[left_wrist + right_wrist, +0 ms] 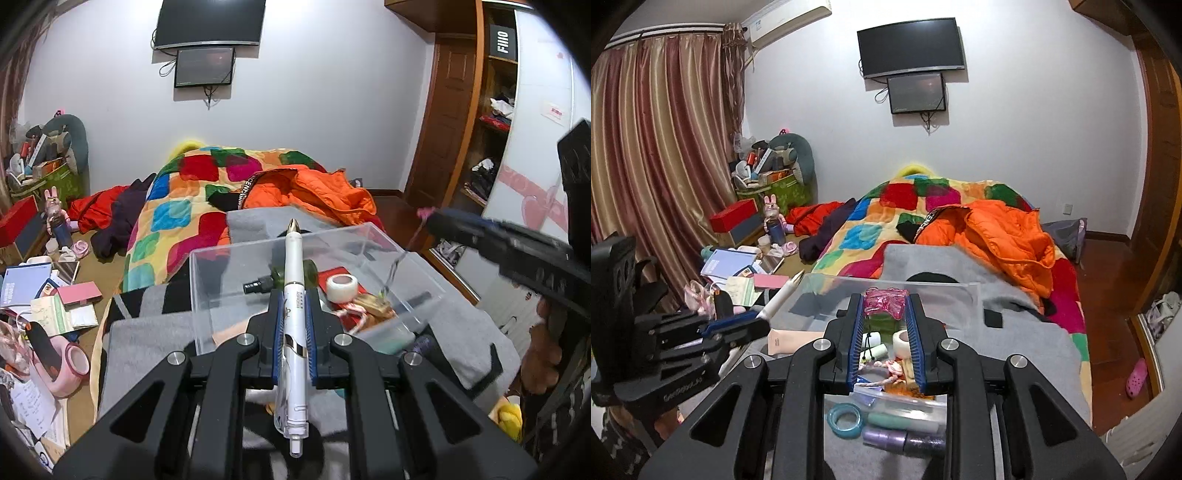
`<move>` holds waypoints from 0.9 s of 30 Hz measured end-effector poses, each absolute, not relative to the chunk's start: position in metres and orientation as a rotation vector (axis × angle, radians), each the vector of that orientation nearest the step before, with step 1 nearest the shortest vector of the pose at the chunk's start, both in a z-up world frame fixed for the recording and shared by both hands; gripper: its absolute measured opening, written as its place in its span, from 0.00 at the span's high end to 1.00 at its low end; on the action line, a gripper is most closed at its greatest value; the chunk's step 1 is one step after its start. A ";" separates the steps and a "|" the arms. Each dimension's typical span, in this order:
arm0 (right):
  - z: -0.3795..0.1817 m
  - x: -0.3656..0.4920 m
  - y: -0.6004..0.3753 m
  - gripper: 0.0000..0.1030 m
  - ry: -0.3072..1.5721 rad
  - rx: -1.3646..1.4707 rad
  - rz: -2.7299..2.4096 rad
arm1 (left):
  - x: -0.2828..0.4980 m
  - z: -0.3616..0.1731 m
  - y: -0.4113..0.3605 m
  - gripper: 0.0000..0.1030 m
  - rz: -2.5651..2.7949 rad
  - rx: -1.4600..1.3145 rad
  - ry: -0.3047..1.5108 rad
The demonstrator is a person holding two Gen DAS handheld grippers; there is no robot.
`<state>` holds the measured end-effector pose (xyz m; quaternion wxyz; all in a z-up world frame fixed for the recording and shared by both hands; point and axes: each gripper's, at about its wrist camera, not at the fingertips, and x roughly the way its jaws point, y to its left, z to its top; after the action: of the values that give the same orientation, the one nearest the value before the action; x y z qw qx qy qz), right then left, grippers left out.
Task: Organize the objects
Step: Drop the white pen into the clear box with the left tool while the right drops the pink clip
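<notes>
My left gripper (294, 295) is shut on a white pen (293, 280) that points forward over a clear plastic box (258, 258) on the grey blanket. The box holds a white tape roll (341, 287), a dark green piece and a red-and-white cord. My right gripper (885, 301) is shut on a pink crinkly wrapper (884, 302), held above the same box (827, 291); its pink tip shows in the left wrist view (425, 212). The left gripper with the pen (779, 297) shows at the left of the right wrist view.
A teal tape ring (846, 415), a mint tube and purple rolls (901, 439) lie near me by the box. An orange jacket (1001, 236) and patchwork quilt (177, 206) cover the bed beyond. Books and clutter (48, 295) lie at the left.
</notes>
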<state>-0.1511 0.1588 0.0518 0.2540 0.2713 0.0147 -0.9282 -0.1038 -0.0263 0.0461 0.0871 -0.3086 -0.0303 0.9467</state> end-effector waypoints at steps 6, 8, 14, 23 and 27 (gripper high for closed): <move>0.022 -0.172 0.145 0.80 0.055 0.844 -2.454 | -0.132 0.034 -0.025 0.90 2.794 -0.983 -0.087; 0.011 -0.179 0.142 0.80 0.074 0.882 -2.441 | -0.141 0.028 -0.021 0.90 2.777 -1.010 -0.083; -0.011 -0.193 0.145 0.80 0.087 0.952 -2.433 | -0.157 0.012 -0.010 0.90 2.737 -1.062 -0.072; -0.031 -0.209 0.151 0.80 0.133 1.036 -2.475 | -0.168 -0.004 0.001 0.90 2.697 -1.116 -0.055; -0.032 -0.207 0.149 0.71 0.175 1.044 -2.486 | -0.164 -0.002 0.001 0.90 2.706 -1.107 -0.045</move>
<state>-0.2066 0.1494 -0.0324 0.2181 0.3771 0.0631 -0.8979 -0.1638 0.0014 -0.0019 0.1085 -0.3764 -0.0152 0.9200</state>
